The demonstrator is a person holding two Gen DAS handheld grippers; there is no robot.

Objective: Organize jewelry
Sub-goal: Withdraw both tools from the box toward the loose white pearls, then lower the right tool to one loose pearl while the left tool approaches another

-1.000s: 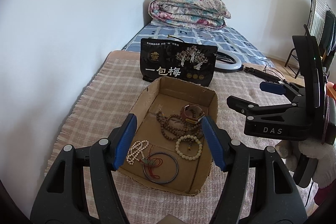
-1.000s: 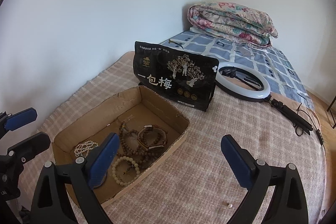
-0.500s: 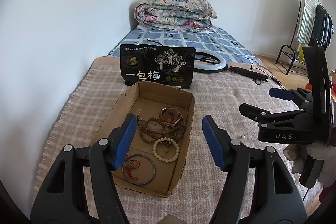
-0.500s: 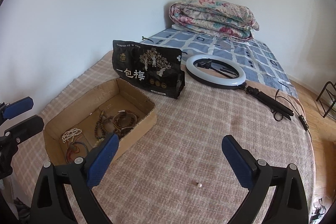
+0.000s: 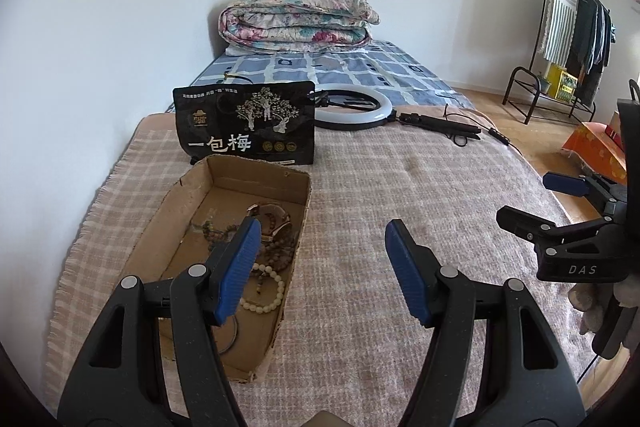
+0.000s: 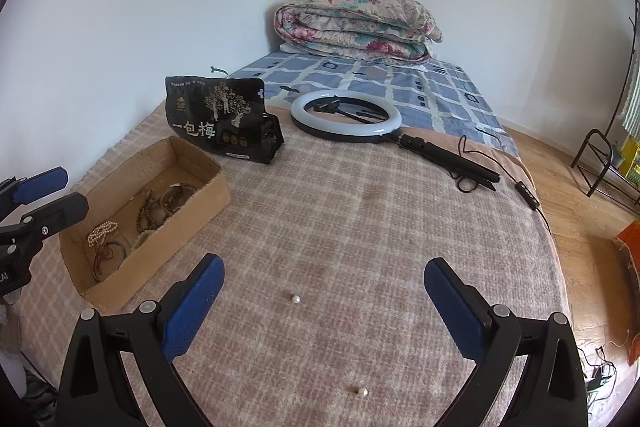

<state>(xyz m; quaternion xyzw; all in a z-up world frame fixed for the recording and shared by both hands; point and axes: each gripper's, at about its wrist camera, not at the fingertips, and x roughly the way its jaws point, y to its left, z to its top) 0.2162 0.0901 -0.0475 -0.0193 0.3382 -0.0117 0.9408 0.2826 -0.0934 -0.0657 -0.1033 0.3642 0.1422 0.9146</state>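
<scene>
A shallow cardboard box [image 5: 298, 223] [image 6: 200, 205] lies on the checked blanket and holds bead bracelets [image 5: 266, 293], brown bead strings [image 6: 146, 213] and a white bead string [image 6: 102, 229]. Two loose pearl pieces lie on the blanket in the right wrist view, one [image 6: 295, 299] between my right fingers, one [image 6: 361, 392] nearer the camera. My left gripper [image 5: 322, 243] is open and empty, above the box's right wall. My right gripper [image 6: 320, 279] is open and empty over the blanket, right of the box; it also shows in the left wrist view [image 5: 560, 211].
A black snack bag [image 5: 246, 133] stands behind the box. A ring light [image 6: 346, 117] with its folded stand and cable lies farther back. A folded floral quilt [image 5: 296, 19] sits at the bed's head. A clothes rack [image 5: 568, 39] stands on the wooden floor at right.
Both grippers have swung right and back from the box. The box has slid left in both views, and the loose pearls have come into the right wrist view.
</scene>
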